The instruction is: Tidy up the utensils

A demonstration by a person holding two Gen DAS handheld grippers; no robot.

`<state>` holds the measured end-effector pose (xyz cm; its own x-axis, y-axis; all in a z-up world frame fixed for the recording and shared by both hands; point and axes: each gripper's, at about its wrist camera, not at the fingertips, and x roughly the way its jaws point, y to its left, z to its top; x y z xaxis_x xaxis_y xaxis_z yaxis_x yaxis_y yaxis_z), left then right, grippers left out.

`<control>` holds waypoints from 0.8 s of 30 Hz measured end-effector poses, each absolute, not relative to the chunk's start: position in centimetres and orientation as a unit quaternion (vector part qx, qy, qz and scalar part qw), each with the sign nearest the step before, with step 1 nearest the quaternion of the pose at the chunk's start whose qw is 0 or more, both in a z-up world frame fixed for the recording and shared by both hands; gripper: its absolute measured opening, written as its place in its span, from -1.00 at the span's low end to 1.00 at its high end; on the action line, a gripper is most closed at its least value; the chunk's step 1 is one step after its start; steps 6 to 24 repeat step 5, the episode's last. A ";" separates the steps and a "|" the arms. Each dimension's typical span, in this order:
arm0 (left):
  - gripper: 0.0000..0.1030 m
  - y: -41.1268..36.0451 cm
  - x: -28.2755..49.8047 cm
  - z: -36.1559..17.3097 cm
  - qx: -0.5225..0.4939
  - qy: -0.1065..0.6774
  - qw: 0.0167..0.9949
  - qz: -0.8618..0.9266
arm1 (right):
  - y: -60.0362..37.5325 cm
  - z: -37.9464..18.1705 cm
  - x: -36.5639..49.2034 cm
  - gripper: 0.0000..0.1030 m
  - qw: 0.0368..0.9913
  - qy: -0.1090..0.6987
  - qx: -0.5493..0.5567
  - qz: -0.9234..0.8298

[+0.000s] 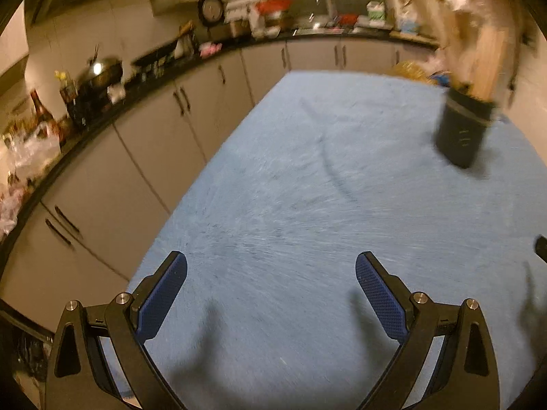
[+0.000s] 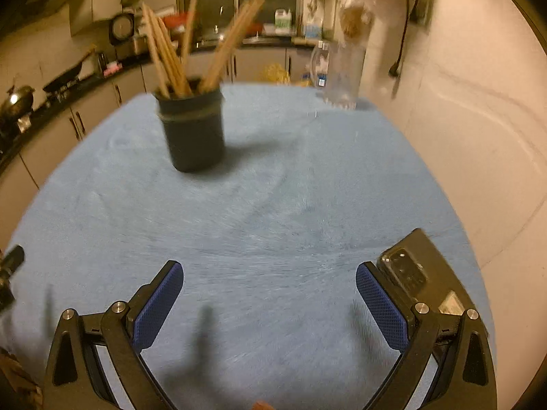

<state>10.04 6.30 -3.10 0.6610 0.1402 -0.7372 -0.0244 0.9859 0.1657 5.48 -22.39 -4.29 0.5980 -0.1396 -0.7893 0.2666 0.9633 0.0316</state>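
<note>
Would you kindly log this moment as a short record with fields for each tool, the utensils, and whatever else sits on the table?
left tool: open, empty, above the blue cloth
right tool: open, empty
utensils: wooden chopsticks standing in a dark holder, upright on the blue cloth
other items: phone lying beside the right tool; clear bottle at the far edge
image quality: motion blur in both views

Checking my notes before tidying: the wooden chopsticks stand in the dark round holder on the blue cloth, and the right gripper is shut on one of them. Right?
Not quite. The wooden chopsticks do stand in the dark round holder on the blue cloth, but the right gripper is open and holds nothing, as the right wrist view shows.
</note>
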 end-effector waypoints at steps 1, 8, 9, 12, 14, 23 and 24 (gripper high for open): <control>0.91 6.9 11.4 -3.8 0.064 0.424 0.902 0.045 | -23.0 -4.9 5.9 0.99 0.886 0.442 0.080 -0.117; 0.91 8.4 14.3 -5.1 0.033 0.456 0.889 0.029 | -24.8 -6.4 6.9 0.99 0.873 0.461 0.106 -0.121; 0.91 8.4 14.3 -5.1 0.033 0.456 0.889 0.029 | -24.8 -6.4 6.9 0.99 0.873 0.461 0.106 -0.121; 0.91 8.4 14.3 -5.1 0.033 0.456 0.889 0.029 | -24.8 -6.4 6.9 0.99 0.873 0.461 0.106 -0.121; 0.91 8.4 14.3 -5.1 0.033 0.456 0.889 0.029 | -24.8 -6.4 6.9 0.99 0.873 0.461 0.106 -0.121; 0.91 8.4 14.3 -5.1 0.033 0.456 0.889 0.029 | -24.8 -6.4 6.9 0.99 0.873 0.461 0.106 -0.121; 0.91 8.4 14.3 -5.1 0.033 0.456 0.889 0.029 | -24.8 -6.4 6.9 0.99 0.873 0.461 0.106 -0.121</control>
